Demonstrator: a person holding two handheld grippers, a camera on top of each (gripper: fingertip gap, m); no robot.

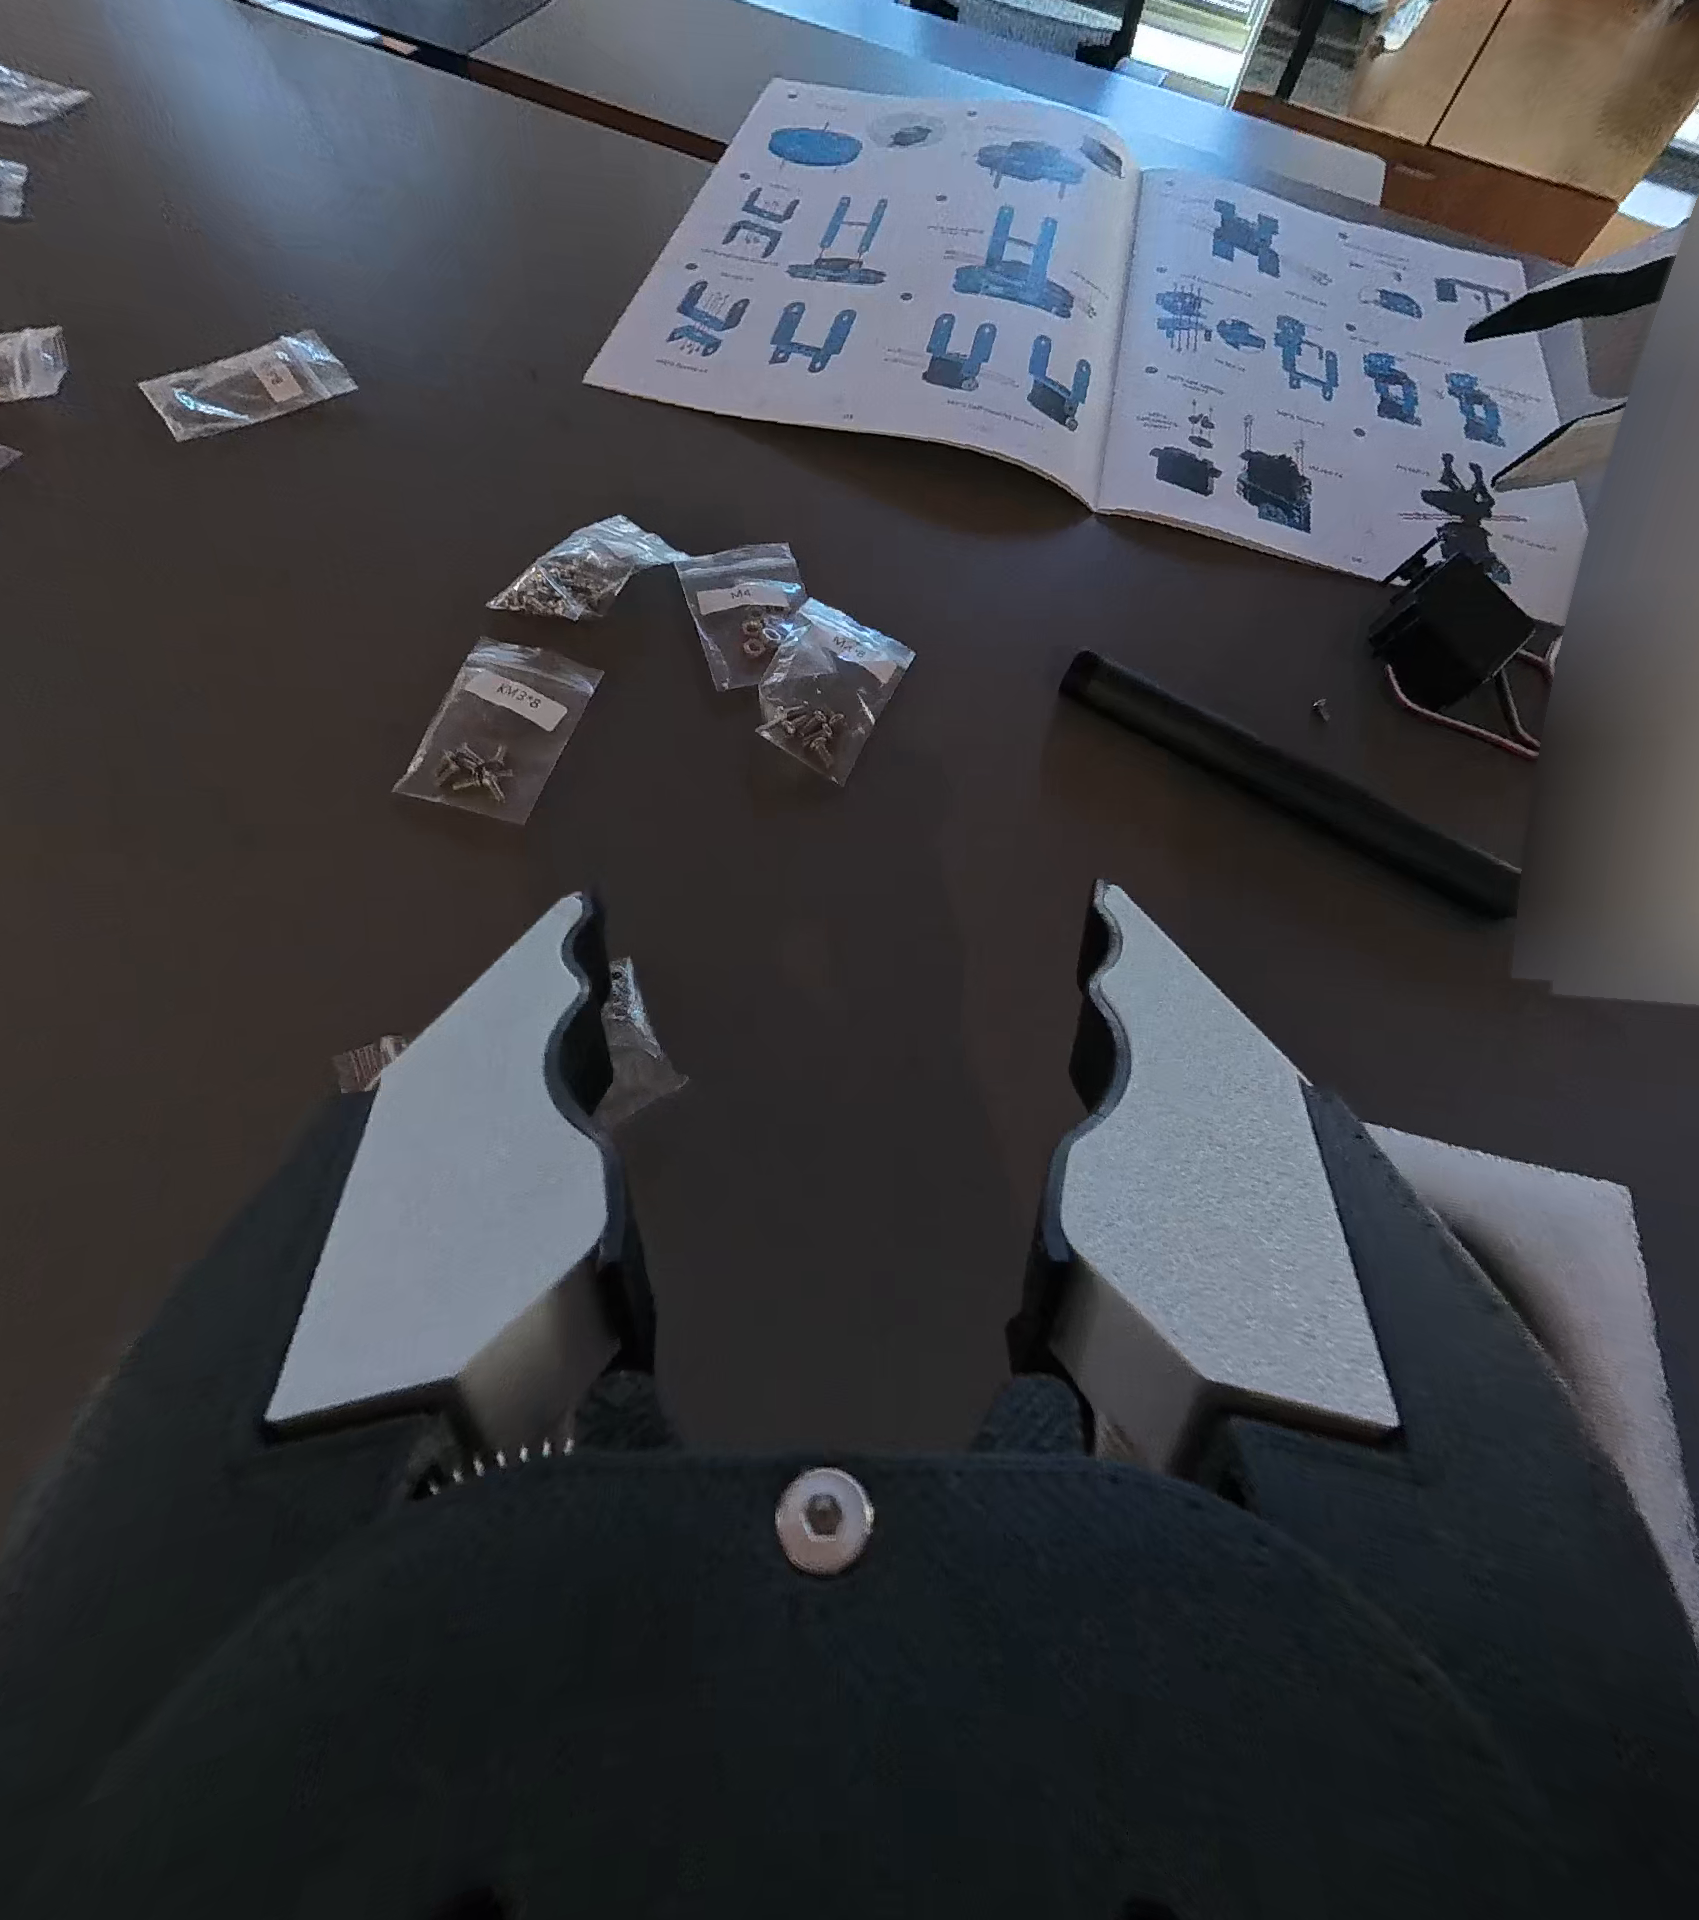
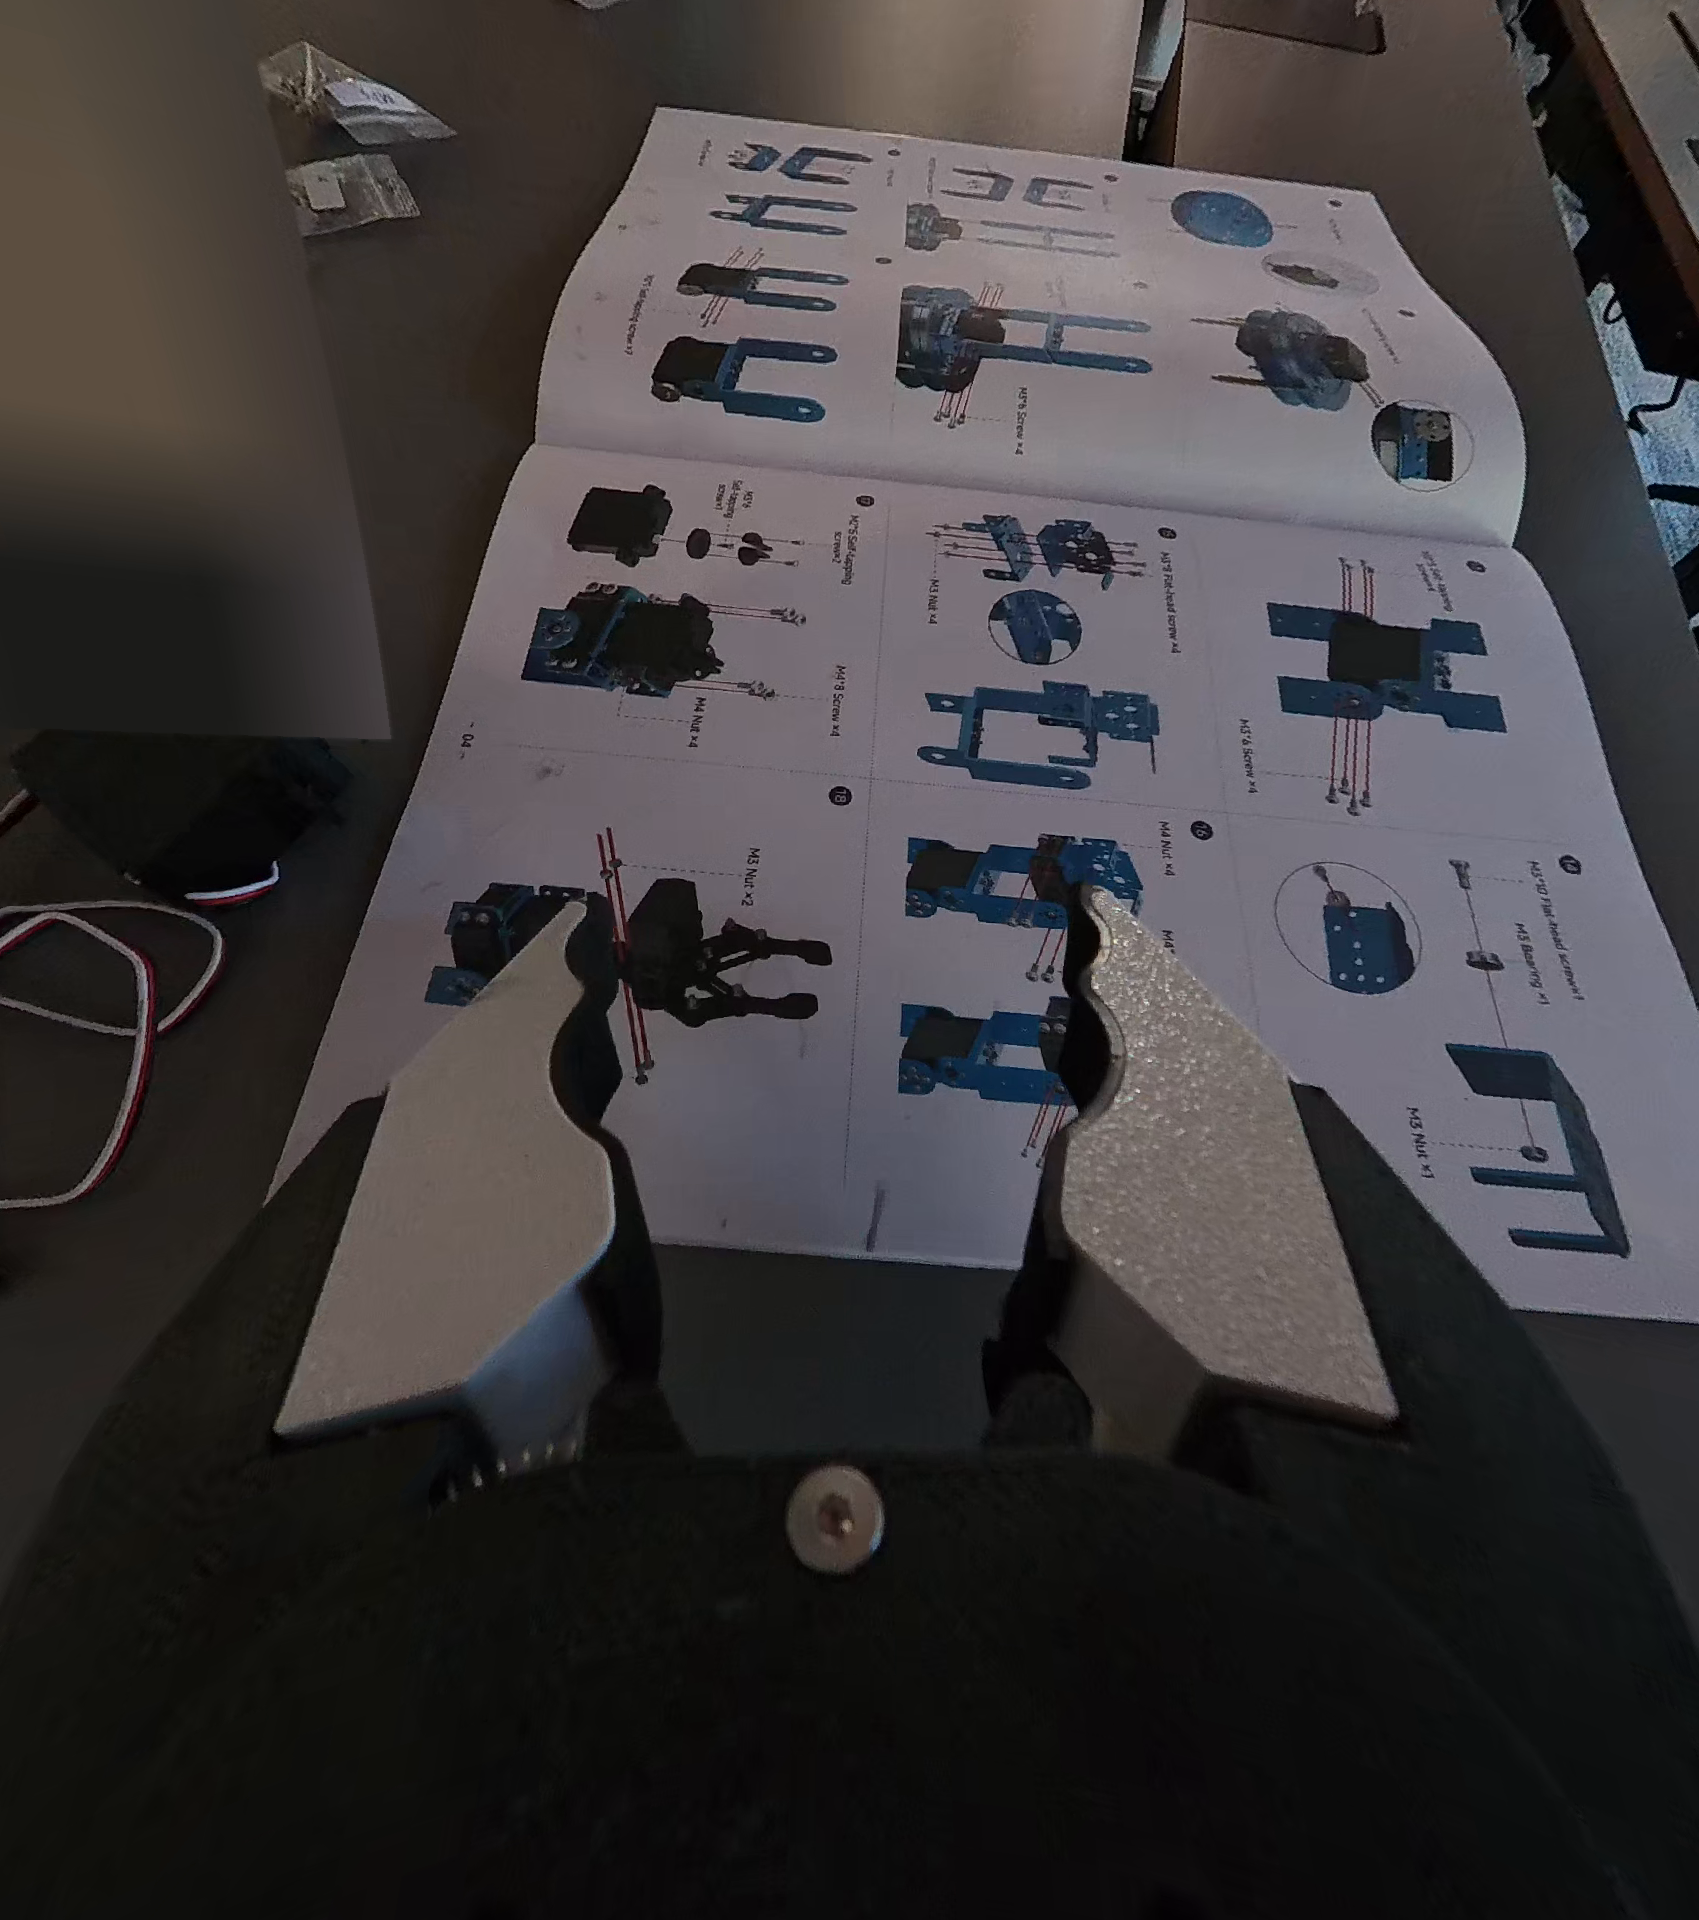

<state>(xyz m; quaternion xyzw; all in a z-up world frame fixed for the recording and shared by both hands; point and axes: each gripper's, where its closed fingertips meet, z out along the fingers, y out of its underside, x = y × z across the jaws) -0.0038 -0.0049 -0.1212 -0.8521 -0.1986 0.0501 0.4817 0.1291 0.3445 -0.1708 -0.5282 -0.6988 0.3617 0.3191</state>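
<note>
The small clear plastic bag of screws [image 1: 635, 1023] lies flat on the dark grey-brown tabletop [image 1: 824, 1039] at the centre-left of the left wrist view, partly hidden under the tip of the left-hand finger of the left gripper [image 1: 845, 935]. That gripper hovers with its two silver fingers spread wide and nothing between them; only bare table shows in the gap. Above it in the frame, a loose group of four more clear screw bags with white labels [image 1: 658, 644] lies near the middle, well apart from the fingertips. A long black rod-shaped tool [image 1: 1281, 774] lies to the right of them, its long axis running from centre toward lower right. At the right edge, a small black servo block with red and white wires [image 1: 1458, 634] sits beside the lower corner of the open white instruction booklet printed with blue part drawings [image 1: 928, 312]. Further clear bags [image 1: 247, 384] are scattered along the upper left.

In the right wrist view the booklet [image 2: 1032, 675] fills the centre, its spine running across the frame. The right gripper [image 2: 829, 914] hangs over the booklet's near page, fingers likewise parted and empty; whether the tips touch the paper cannot be told. The looped red-and-white cable [image 2: 55, 977] and the black servo [image 2: 201, 821] lie at centre left, beside the booklet's edge, nearer this gripper than the other. Two more bags [image 2: 351, 145] lie at upper left.
</note>
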